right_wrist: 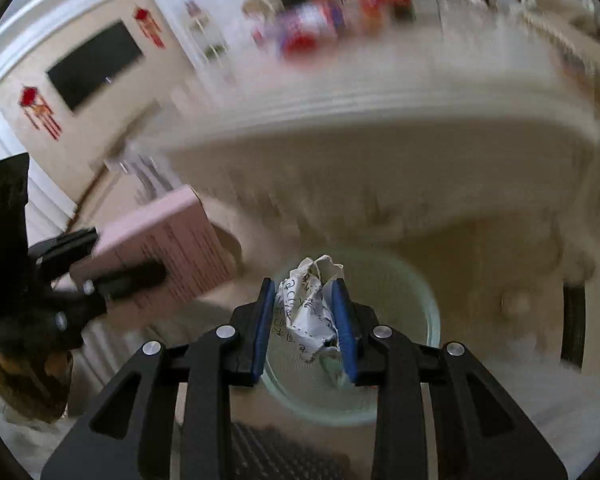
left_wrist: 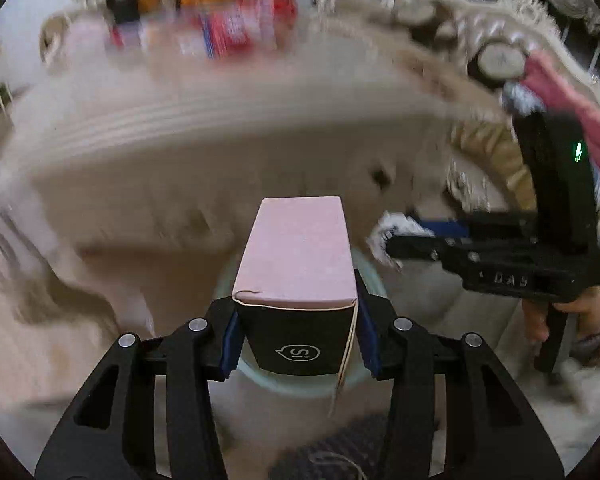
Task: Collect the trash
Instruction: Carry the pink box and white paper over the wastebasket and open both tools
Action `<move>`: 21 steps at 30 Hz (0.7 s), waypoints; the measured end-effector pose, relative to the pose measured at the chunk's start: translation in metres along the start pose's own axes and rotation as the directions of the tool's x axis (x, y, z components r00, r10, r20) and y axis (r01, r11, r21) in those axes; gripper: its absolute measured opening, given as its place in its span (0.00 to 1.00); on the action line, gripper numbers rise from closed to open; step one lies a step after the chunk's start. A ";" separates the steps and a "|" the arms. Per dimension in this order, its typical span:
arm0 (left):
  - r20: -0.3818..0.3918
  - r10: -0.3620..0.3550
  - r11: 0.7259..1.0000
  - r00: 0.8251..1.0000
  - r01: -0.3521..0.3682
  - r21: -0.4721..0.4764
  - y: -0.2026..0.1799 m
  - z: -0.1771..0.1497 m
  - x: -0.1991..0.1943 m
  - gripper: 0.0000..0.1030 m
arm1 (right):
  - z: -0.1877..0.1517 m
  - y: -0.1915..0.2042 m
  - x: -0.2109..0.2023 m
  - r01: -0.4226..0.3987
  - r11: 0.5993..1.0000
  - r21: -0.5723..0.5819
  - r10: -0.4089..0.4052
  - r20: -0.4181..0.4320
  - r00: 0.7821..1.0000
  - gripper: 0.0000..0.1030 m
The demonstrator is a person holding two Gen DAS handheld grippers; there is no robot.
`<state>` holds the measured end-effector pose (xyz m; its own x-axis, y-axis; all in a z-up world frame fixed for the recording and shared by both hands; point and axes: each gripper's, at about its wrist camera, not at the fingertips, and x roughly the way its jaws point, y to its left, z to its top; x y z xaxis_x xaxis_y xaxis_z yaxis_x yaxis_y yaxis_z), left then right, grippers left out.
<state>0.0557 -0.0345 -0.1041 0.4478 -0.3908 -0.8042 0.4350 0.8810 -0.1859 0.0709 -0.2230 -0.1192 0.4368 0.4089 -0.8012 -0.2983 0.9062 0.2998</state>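
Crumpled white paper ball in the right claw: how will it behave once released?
The crumpled white paper ball with handwriting probably weighs little and should fall slowly. It looks soft: the right claw has squeezed it narrow. With the pale round bin behind it, it likely lands inside.

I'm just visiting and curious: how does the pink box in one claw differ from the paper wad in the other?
The pink box is smooth and straight-edged; the paper wad is crumpled and white with handwriting. The box looks bulkier, so the left claw stands wider than the right claw. Both are clamped between blue pads above a pale round bin.
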 end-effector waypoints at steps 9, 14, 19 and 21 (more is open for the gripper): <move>-0.162 0.017 1.000 0.987 -0.016 0.010 -0.005 -0.028 0.082 0.47 | -0.015 -0.014 0.059 0.051 0.998 0.041 -0.045 -0.130 0.991 0.28; -0.203 0.100 0.994 0.974 -0.108 -0.027 0.008 -0.028 0.101 0.74 | -0.016 -0.012 0.073 0.104 0.994 0.019 -0.100 -0.140 0.985 0.68; -0.180 0.108 0.993 0.978 -0.116 -0.033 0.011 -0.031 0.095 0.78 | -0.018 -0.015 0.067 0.111 0.993 0.034 -0.106 -0.122 0.987 0.69; -0.142 0.110 0.992 0.984 -0.118 -0.047 0.015 -0.028 0.081 0.78 | -0.018 -0.018 0.058 0.111 0.993 0.043 -0.106 -0.104 0.989 0.69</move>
<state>0.0767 -0.0455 -0.1880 0.3780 -0.2497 -0.8915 0.3417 0.9326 -0.1163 0.0861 -0.2172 -0.1802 0.3754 0.2974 -0.8779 -0.2117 0.9496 0.2312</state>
